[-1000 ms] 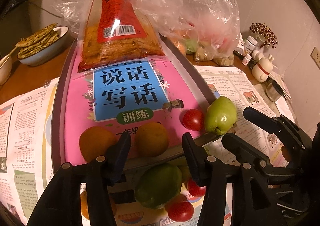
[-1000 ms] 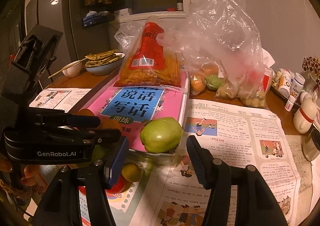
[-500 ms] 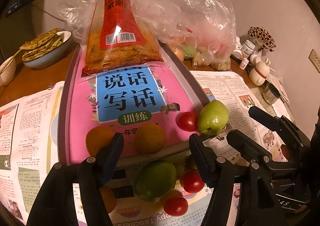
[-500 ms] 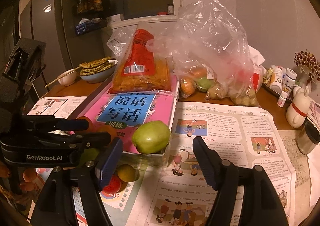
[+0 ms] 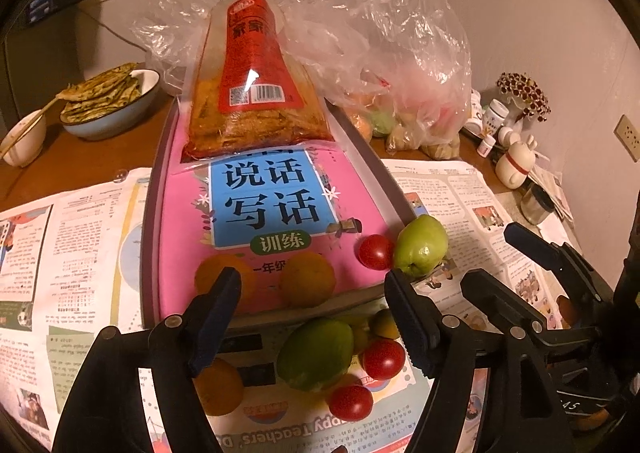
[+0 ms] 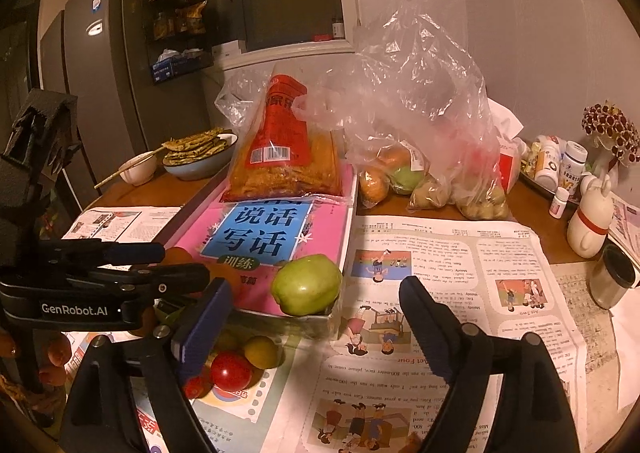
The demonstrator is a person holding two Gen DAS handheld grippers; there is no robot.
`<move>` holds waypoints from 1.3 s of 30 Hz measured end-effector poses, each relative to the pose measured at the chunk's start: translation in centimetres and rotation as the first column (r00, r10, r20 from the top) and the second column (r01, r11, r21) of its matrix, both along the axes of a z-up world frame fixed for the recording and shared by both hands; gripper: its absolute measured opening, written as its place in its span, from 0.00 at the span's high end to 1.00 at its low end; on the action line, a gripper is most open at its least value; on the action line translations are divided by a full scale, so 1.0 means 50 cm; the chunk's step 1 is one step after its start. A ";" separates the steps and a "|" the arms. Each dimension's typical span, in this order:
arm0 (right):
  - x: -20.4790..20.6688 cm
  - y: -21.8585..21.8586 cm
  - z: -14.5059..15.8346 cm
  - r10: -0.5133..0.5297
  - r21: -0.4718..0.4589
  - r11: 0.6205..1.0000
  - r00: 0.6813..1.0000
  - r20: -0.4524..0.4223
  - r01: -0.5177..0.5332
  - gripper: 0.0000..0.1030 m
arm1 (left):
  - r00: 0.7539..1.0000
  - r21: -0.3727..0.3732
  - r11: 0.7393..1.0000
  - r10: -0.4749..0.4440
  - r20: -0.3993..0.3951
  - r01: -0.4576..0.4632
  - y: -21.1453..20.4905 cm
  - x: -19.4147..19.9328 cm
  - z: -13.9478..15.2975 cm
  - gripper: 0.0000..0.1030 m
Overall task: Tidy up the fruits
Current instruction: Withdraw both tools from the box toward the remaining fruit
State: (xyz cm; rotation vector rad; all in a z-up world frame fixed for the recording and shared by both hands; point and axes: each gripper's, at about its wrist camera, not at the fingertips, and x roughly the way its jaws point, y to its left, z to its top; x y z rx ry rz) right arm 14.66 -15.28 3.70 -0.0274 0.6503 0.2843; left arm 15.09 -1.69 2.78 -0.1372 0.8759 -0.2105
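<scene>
"说话写话 训练" on pink book, "GenRobot.AI" on left gripper

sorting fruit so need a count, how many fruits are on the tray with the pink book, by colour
orange fruits: 2
red tomato: 1
green fruit: 1
total: 4

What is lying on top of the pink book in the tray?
A red-labelled snack bag, two oranges, a red cherry tomato and a green fruit. The bag covers the pink book's far end.
</scene>
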 end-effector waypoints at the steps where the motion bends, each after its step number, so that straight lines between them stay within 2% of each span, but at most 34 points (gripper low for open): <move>1: -0.001 0.001 0.001 0.001 0.000 1.000 1.000 0.001 -0.001 0.17 | 1.000 0.000 1.000 0.001 0.001 -0.001 0.001 -0.002 0.002 0.26; 39: -0.026 0.000 0.018 0.009 0.017 1.000 1.000 0.014 -0.009 0.16 | 0.997 -0.024 0.999 0.048 0.067 -0.047 0.078 -0.076 0.051 0.26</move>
